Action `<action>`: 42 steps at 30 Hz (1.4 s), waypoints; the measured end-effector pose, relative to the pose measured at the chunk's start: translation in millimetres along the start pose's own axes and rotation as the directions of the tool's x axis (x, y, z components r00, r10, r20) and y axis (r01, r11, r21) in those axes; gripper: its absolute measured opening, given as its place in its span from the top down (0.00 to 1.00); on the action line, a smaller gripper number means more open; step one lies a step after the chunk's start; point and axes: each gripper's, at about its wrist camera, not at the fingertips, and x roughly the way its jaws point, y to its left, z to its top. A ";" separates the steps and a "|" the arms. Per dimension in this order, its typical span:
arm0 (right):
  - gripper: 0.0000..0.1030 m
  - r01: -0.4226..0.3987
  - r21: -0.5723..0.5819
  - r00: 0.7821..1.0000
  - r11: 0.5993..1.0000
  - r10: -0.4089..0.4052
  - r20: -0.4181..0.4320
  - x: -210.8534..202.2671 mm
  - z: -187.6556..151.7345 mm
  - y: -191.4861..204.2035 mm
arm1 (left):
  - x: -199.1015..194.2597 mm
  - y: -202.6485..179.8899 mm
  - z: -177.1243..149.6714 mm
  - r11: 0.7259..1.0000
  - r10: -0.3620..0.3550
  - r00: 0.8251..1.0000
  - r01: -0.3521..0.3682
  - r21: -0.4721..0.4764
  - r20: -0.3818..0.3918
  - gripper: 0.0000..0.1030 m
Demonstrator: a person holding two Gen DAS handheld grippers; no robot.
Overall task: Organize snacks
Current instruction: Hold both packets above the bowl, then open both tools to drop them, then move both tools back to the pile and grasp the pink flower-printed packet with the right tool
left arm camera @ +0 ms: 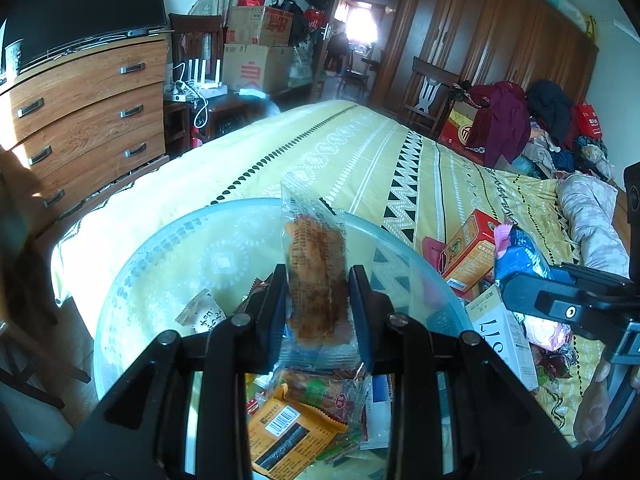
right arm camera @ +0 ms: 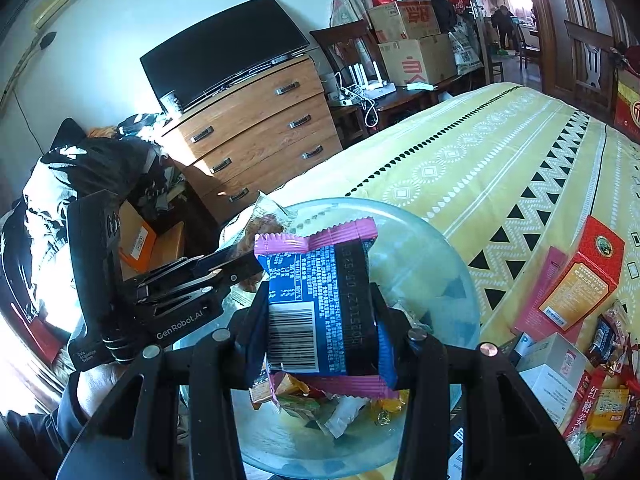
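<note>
My left gripper (left arm camera: 318, 312) is shut on a clear packet with a brown snack (left arm camera: 316, 268), held upright over a pale blue glass bowl (left arm camera: 160, 248). Several small wrapped snacks (left arm camera: 304, 408) lie in the bowl's bottom. My right gripper (right arm camera: 320, 328) is shut on a blue packet with pink ends (right arm camera: 324, 300), held over the same bowl (right arm camera: 432, 248). In the left wrist view the right gripper (left arm camera: 516, 280) enters from the right with the blue packet (left arm camera: 516, 256). In the right wrist view the left gripper (right arm camera: 248, 264) comes in from the left with the clear packet (right arm camera: 268, 216).
The bowl rests on a bed with a yellow patterned cover (left arm camera: 360, 152). A red and orange box (left arm camera: 472, 248), a white box (left arm camera: 504, 336) and loose snacks (right arm camera: 600, 400) lie to its right. A wooden dresser (left arm camera: 88, 112) stands left, clothes (left arm camera: 532, 120) pile at the far right.
</note>
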 end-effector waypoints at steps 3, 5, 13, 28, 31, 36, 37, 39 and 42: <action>0.53 -0.003 0.000 1.000 1.000 0.003 -0.002 1.9 0.1 2.4 | 0.3 1.4 -0.4 1.000 0.004 1.000 -0.004 -0.003 -0.003 0.70; 0.53 -0.007 -0.003 1.000 1.000 0.007 -0.005 2.9 0.5 3.7 | 0.7 2.6 -0.4 1.000 0.006 1.000 -0.006 -0.004 -0.004 0.70; 0.49 0.001 0.009 1.000 1.000 -0.001 -0.013 7.7 1.2 3.3 | 1.1 5.8 -0.5 1.000 0.025 1.000 -0.025 -0.015 -0.007 0.54; 0.37 0.105 0.003 0.989 0.994 -0.105 0.101 -59.7 -80.7 -7.1 | -11.7 -2.7 -2.0 0.999 0.020 0.999 -0.019 -0.050 0.026 0.00; 0.37 0.162 0.100 0.983 0.982 -0.170 0.076 -85.2 -143.8 -33.9 | -19.1 -17.4 -4.5 0.997 -0.061 0.996 0.065 -0.049 0.069 0.00; 0.37 0.290 0.267 0.957 0.919 -0.286 -0.055 -115.9 -248.5 -92.7 | -27.3 -69.2 -15.4 0.982 -0.186 0.980 0.184 0.043 0.070 0.00; 0.37 0.313 0.309 0.950 0.898 -0.303 -0.079 -123.6 -266.4 -108.5 | -28.1 -81.0 -17.6 0.978 -0.200 0.978 0.195 0.071 0.062 0.00; 0.37 0.343 0.354 0.939 0.870 -0.328 -0.101 -135.7 -284.0 -132.2 | -28.9 -103.7 -20.9 0.969 -0.223 0.974 0.216 0.122 0.042 0.00; 0.37 0.359 0.400 0.932 0.843 -0.344 -0.112 -145.2 -288.5 -165.6 | -28.8 -121.7 -24.3 0.959 -0.252 0.967 0.247 0.140 0.020 0.00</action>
